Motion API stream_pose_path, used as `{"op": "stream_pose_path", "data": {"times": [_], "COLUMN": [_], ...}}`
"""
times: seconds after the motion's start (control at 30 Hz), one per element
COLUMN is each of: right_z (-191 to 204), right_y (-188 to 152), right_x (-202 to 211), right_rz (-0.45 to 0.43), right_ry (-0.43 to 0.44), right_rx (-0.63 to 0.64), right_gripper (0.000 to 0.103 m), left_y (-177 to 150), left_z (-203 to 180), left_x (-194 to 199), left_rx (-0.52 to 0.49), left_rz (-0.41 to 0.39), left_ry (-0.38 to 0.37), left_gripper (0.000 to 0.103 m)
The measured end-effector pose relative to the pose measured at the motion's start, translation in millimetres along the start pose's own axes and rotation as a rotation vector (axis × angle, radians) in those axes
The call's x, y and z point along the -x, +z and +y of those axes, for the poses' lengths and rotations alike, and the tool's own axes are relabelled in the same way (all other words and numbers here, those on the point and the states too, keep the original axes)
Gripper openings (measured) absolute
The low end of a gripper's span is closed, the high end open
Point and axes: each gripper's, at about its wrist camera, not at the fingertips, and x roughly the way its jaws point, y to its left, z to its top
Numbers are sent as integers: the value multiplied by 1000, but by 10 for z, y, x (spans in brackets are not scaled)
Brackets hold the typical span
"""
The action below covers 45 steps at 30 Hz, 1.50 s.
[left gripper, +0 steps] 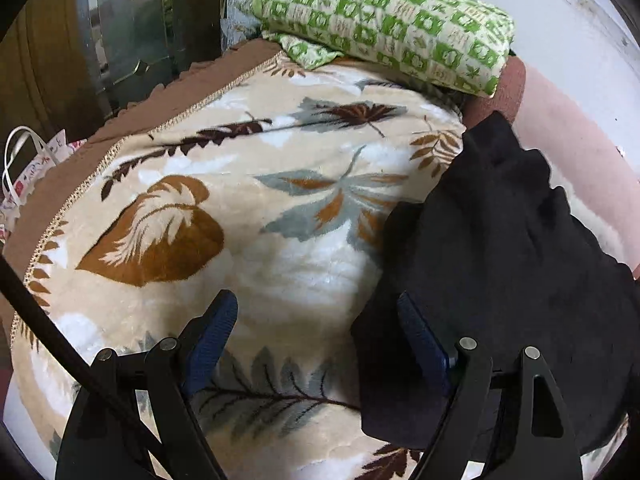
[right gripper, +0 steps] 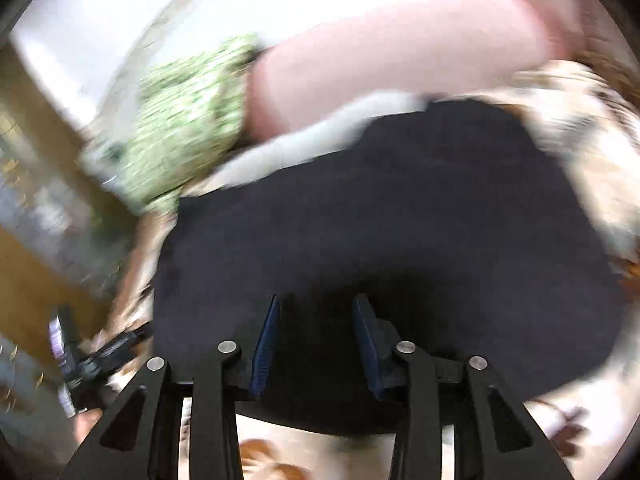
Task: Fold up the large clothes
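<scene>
A black garment (left gripper: 500, 248) lies bunched on a cream blanket with brown and grey leaves (left gripper: 224, 224), at the right of the left wrist view. My left gripper (left gripper: 316, 312) is open and empty; its right finger (left gripper: 420, 340) is at the garment's left edge, the left finger over the blanket. In the blurred right wrist view the black garment (right gripper: 380, 208) fills the middle. My right gripper (right gripper: 316, 308) hovers over it with the jaws apart; nothing shows between the blue pads.
A folded green-and-white patterned cloth (left gripper: 396, 20) lies at the blanket's far end. A pink surface (left gripper: 568, 136) runs along the right. A dark cabinet (left gripper: 132, 32) and a bag with white handles (left gripper: 24, 168) are at the left.
</scene>
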Motion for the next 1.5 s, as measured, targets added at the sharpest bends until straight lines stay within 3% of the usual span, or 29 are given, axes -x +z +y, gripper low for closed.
{"op": "stream_pose_path", "data": {"times": [0.07,0.13,0.2,0.33,0.43,0.5,0.7,0.93,1.17,1.5], "right_z": [-289,-418,-405,-399,-391,-374,-218,122,306,359], "right_y": [-45,-139,-284,-596,-910,-1103,-1456,-1654,-1794,-1900], "right_x": [114,257,420,601,762,860,1121,1340,1539,1634], "right_rz": [5,-20,-55,-91,-118,-144,-213,-273,-361,-368], "right_ry": [43,-48,-116,-143,-151,-156,-128,-117,-232,-249], "right_rx": [-41,-62,-5,28,27,37,50,137,236,246], "right_gripper": [35,40,46,51,55,56,65,72,82,83], "left_y": [-27,-72,-111,-232,-361,-543,-1082,-1454,-1743,-1894], "left_z": [-34,-82,-146,-266,-265,-233,-122,-129,-240,-216], "left_x": [88,211,342,751,1157,1471,2137,2425,2414,2460], "left_rx": [-18,-41,-71,-145,-155,-166,-225,-288,-316,-344], "left_rz": [-22,-64,-122,-263,-345,-405,-524,-458,-348,-329], "left_ry": [-15,-11,17,33,-53,-106,-145,-198,-252,-187], "left_gripper": [82,82,82,82,83,92,94,95,95,95]}}
